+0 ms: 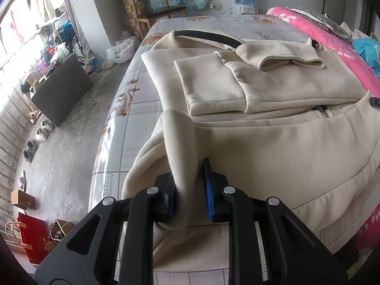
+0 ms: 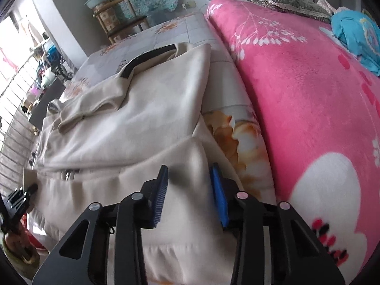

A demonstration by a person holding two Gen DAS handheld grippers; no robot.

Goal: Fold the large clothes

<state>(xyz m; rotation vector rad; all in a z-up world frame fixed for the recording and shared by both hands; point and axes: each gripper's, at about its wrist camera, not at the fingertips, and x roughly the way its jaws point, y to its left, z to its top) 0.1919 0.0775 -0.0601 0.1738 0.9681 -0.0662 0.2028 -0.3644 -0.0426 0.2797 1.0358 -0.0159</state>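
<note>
A large cream zip jacket lies on the bed, sleeves folded across its body, black collar trim at the far end. My left gripper is shut on a raised fold of the jacket's near hem at its left corner. In the right wrist view the jacket lies left of the pink blanket. My right gripper has its jaws around the jacket's near right corner, with fabric between the blue pads; the gap is wide and I cannot tell whether it grips.
A pink floral blanket lies along the right side of the bed. The grey checked sheet covers the far end. A wooden chair, a black box, shoes and bags stand on the floor to the left.
</note>
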